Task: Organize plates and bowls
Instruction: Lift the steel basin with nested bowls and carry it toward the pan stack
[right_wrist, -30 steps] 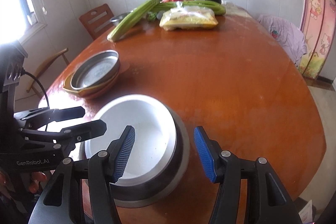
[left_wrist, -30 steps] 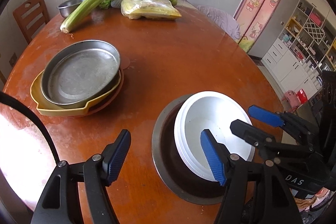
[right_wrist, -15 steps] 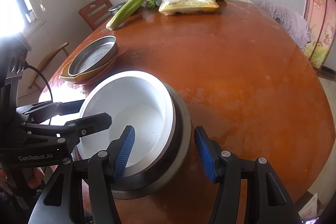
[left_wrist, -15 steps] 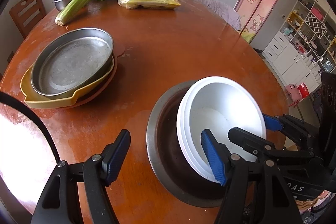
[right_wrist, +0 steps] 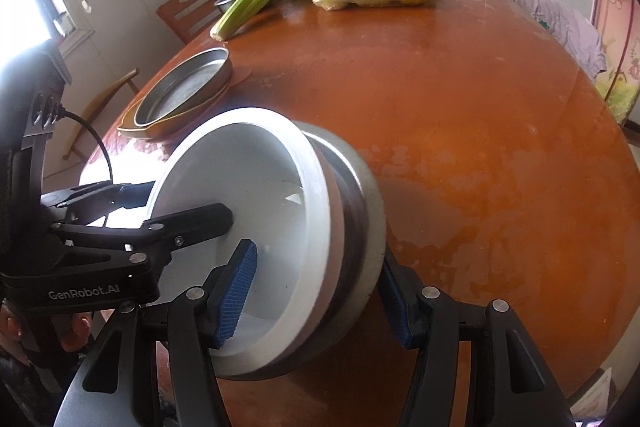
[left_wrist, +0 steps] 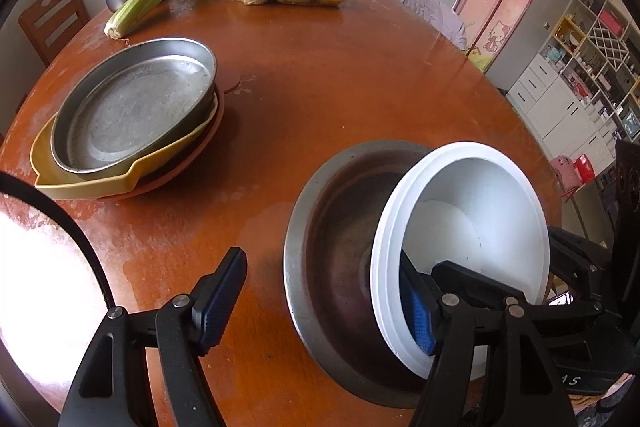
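The white bowl (left_wrist: pixel 472 227) has tipped up on edge inside the steel bowl (left_wrist: pixel 332 227) on the table (left_wrist: pixel 360 87) since a moment ago; both grippers, left (left_wrist: pixel 320 303) and right (right_wrist: pixel 316 295), stay apart, straddling the rims; nesting looks unsettled
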A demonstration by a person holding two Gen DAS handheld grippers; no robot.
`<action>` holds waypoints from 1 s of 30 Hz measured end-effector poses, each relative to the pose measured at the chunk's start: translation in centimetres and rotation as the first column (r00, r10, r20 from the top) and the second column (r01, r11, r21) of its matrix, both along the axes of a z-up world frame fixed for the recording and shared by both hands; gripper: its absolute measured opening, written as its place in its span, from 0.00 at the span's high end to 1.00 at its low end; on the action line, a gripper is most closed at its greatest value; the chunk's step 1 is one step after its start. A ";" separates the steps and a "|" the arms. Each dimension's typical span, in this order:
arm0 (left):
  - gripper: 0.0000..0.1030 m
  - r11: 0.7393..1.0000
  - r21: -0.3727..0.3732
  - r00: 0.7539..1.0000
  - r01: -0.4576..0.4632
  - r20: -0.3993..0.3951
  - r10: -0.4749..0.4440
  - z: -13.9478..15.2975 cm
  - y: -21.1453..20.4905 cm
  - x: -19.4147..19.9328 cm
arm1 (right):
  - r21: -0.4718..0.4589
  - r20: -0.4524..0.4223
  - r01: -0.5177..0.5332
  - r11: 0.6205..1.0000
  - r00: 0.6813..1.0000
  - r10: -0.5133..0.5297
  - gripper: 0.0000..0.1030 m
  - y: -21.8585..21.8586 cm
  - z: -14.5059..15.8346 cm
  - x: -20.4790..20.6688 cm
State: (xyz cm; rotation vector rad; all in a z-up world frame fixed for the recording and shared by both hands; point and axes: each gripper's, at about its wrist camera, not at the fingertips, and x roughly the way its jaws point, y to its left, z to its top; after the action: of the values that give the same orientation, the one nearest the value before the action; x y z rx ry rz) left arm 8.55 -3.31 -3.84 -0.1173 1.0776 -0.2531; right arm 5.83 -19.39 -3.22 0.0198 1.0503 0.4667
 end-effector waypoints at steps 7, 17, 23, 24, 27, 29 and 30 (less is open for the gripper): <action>0.32 1.000 0.004 1.000 -0.001 0.012 0.001 0.0 0.0 -0.2 | 0.033 -0.036 0.005 0.999 0.999 -0.004 0.41 -0.3 -0.3 0.2; 0.47 1.000 -0.014 1.000 0.014 0.020 -0.014 0.2 -0.5 -0.9 | 0.026 0.012 0.004 1.000 1.000 -0.004 0.46 0.0 0.1 -0.2; 0.56 0.999 -0.029 1.000 0.018 0.018 -0.017 0.3 -0.8 -1.1 | 0.038 0.012 0.017 0.999 1.000 -0.018 0.47 -0.1 0.1 -0.2; 0.56 0.999 -0.029 1.000 0.014 0.017 -0.014 0.3 -0.8 -1.1 | 0.038 0.013 0.019 0.999 1.000 -0.019 0.47 0.0 0.0 -0.2; 0.56 0.999 -0.034 1.000 0.006 0.008 -0.005 0.3 -0.7 -1.2 | 0.039 0.017 0.025 0.999 1.000 -0.025 0.48 0.1 0.1 -0.3; 0.56 0.999 -0.032 1.000 0.003 0.007 -0.003 0.4 -0.8 -1.2 | 0.039 0.017 0.026 0.999 0.999 -0.027 0.48 0.1 0.1 -0.4; 0.56 0.999 -0.032 1.000 0.004 0.007 -0.003 0.4 -0.7 -1.2 | 0.037 0.018 0.026 0.999 1.000 -0.026 0.48 0.1 0.1 -0.4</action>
State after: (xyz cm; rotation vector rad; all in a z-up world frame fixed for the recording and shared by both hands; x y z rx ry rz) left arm 7.35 -4.06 -3.46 -0.1432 1.0675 -0.2736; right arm 5.44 -19.28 -3.08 0.0620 1.0225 0.4621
